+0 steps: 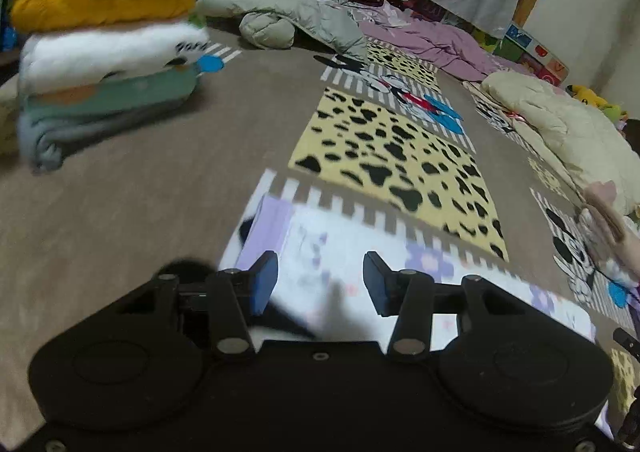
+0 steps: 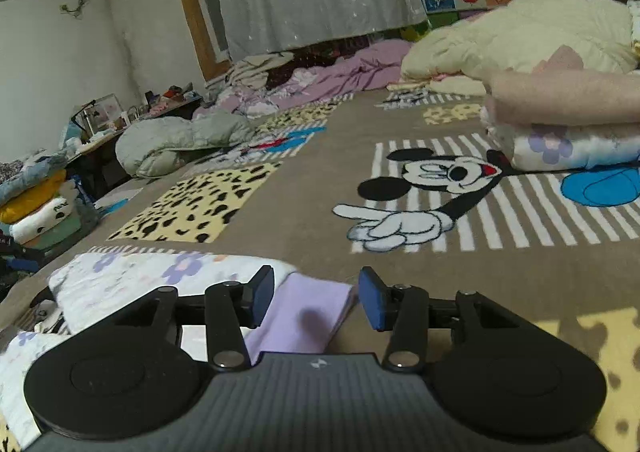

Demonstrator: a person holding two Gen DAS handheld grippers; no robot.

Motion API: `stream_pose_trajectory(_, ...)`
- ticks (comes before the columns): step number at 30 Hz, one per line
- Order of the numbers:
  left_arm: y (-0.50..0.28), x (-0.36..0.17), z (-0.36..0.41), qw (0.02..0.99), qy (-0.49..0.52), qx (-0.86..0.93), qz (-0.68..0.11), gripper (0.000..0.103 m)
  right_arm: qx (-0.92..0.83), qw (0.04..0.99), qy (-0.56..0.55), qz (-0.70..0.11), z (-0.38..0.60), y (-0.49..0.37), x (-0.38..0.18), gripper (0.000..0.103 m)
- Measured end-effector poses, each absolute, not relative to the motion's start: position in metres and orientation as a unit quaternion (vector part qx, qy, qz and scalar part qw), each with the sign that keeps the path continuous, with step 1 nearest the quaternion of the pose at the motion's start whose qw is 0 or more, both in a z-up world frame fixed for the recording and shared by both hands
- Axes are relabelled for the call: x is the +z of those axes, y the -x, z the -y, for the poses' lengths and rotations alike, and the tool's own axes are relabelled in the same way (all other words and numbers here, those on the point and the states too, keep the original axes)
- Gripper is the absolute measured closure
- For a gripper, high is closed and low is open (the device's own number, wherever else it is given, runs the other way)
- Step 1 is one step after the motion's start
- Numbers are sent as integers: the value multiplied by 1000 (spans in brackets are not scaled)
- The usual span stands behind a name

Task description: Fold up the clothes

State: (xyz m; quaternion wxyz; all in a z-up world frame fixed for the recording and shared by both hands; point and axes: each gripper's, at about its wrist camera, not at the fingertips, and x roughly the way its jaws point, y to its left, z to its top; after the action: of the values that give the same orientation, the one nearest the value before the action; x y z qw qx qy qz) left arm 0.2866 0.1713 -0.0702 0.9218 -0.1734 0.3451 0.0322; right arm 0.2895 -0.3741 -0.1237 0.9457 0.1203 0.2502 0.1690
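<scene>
A white garment with purple flowers and a lilac cuff lies flat on the brown cartoon blanket. My left gripper hovers just over its near part, open, nothing between the blue pads. In the right wrist view the same flowered garment spreads to the left and its lilac cuff lies between my right gripper's fingers, which stand open just above it. Whether either gripper touches the cloth is unclear.
A stack of folded clothes rises at the left. A second folded pile sits at the right on the blanket. A grey padded jacket, purple bedding and a cream quilt lie farther back near the curtain.
</scene>
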Motion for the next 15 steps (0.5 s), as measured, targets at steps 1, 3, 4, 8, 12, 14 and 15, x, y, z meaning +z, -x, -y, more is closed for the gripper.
stream_pose_trajectory(1, -295, -69, -172, 922, 170, 34, -347, 57, 171, 944, -121, -255, 375, -295, -126, 51)
stream_pose_trajectory(3, -311, -70, -175, 921, 165, 37, -352, 57, 179, 940, -121, -263, 376, -305, -130, 51)
stream_pose_trajectory(4, -318, -70, -177, 919, 163, 37, -357, 57, 185, 938, -122, -266, 376, -309, -132, 51)
stream_pose_trajectory(8, -343, -76, -181, 915, 143, 43, -374, 57, 213, 930, -117, -277, 373, -325, -138, 49)
stream_pose_trajectory(12, -362, -88, -190, 906, 145, 55, -395, 57, 222, 921, -122, -297, 370, -337, -145, 44)
stream_pose_trajectory(14, -370, -95, -193, 900, 149, 54, -406, 57, 228, 915, -135, -304, 372, -341, -148, 40)
stream_pose_trajectory(15, -374, -99, -193, 898, 148, 53, -410, 57, 233, 912, -139, -307, 373, -343, -149, 38)
